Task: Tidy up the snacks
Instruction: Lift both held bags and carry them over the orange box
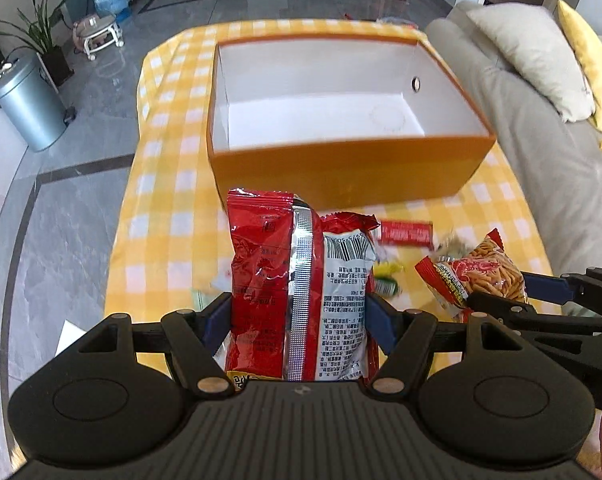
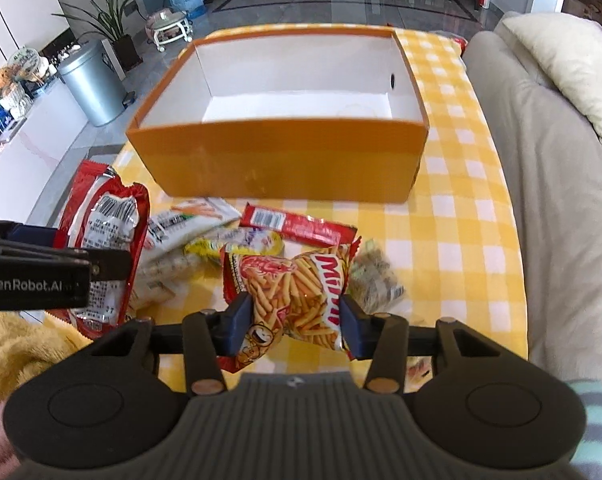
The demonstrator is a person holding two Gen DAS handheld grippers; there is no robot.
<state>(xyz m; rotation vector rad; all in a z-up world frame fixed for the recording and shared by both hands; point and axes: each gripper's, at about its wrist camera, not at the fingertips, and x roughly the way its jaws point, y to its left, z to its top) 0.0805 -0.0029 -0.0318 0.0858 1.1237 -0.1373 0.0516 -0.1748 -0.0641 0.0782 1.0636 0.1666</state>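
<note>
An orange box (image 1: 341, 176) with an empty white inside stands on the yellow checked table; it also shows in the right wrist view (image 2: 277, 160). My left gripper (image 1: 297, 316) is shut on a tall red and silver snack bag (image 1: 293, 280), held upright above the table in front of the box. My right gripper (image 2: 295, 320) is shut on a red bag of orange snack sticks (image 2: 297, 280), also held in front of the box. Each gripper with its bag shows in the other view, the stick bag (image 1: 477, 276) and the red bag (image 2: 105, 240).
Several loose snack packets lie on the table between grippers and box, among them a red bar (image 2: 297, 226) and a white packet (image 2: 193, 220). A grey sofa (image 2: 561, 200) with cushions is at the right. A metal bin (image 1: 29, 108) stands on the floor at the left.
</note>
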